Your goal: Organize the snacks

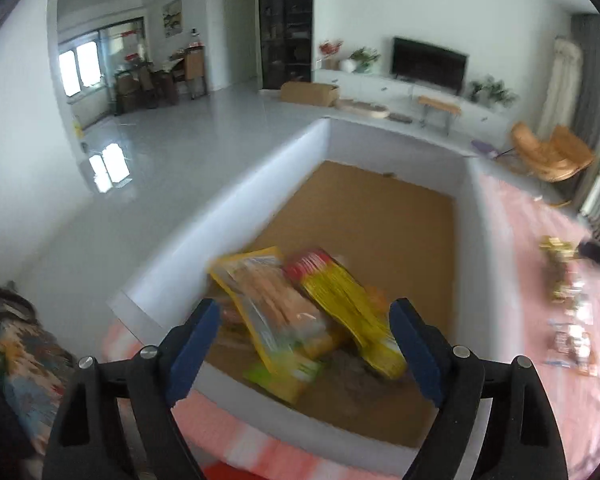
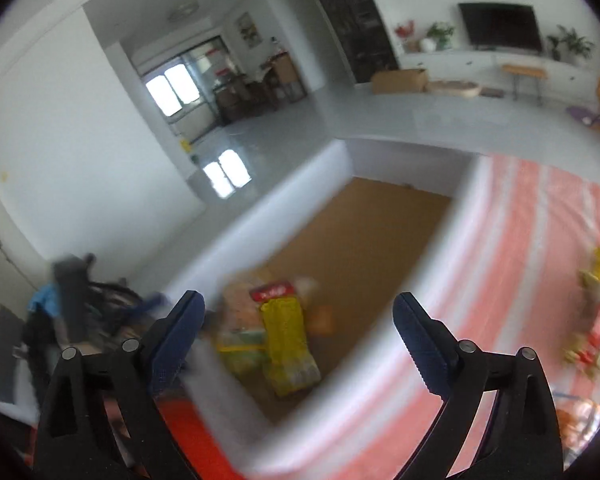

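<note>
Both grippers are hanging wide apart and empty over a white box holding snack packets.

Going left to right in the left wrist view, the left gripper is spreading its blue fingers fully, gripping nothing, above the near end of the white box with its brown cardboard floor. Inside, a clear-fronted yellow packet is leaning beside a red-topped yellow packet, both lying over other packets; blur is making any printing unreadable. Further right, loose snacks are sitting on the pink striped worktop, well apart from the box. In the right wrist view, the right gripper is likewise gaping with nothing between its fingers, the box wall crossing in front of it and the same packets lying beyond.
</note>
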Demonstrator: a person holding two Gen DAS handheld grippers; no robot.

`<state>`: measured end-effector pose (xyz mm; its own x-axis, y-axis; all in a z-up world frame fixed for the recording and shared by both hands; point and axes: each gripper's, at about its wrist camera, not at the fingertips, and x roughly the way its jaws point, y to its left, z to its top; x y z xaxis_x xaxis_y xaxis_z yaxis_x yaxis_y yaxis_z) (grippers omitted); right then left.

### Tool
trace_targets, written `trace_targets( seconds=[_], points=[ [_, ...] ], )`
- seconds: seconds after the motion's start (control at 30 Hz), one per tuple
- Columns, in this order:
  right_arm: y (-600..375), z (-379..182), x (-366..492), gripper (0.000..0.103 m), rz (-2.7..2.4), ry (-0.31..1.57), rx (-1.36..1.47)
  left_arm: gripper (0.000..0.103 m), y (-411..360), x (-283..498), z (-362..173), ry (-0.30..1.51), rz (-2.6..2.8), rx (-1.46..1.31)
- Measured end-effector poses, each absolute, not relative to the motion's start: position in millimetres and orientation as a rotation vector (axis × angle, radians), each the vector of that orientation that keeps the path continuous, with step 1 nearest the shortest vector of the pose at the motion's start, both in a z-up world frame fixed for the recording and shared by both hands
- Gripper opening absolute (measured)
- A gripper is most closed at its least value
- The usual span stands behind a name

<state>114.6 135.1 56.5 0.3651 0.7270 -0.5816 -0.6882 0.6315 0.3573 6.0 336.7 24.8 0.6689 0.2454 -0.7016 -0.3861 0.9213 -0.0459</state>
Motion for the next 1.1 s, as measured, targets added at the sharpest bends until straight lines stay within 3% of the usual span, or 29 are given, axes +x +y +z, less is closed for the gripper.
trace_targets(
  seconds=[0.07,0.13,0.17,0.27,0.43,0.6,1.1],
  points=[
    [90,31,115,0.096,0.811,0.76,0.013,0.087,311,-6,25,0.747,0.253,-0.234],
    [26,3,111,0.096,0.674,0.737,-0.007,0.101,275,-9,23,0.755,0.106,-0.272],
    [-6,-10,105,0.096,0.602,0.726,-0.011,0.103,247,-8,18,0.762,0.008,-0.29],
    [-115,-52,91,0.097,0.332,0.738,-0.031,0.103,171,9,-12,0.848,-0.212,-0.277],
    [-218,-90,83,0.097,0.082,0.827,0.011,0.103,75,54,-84,0.986,-0.216,-0.018],
    [-238,-109,62,0.097,0.049,0.835,0.059,0.103,57,83,-111,0.938,-0.099,0.133],
    [-229,-125,85,0.102,0.077,0.912,-0.03,0.103,80,91,-125,0.941,-0.088,0.041]
  ],
)
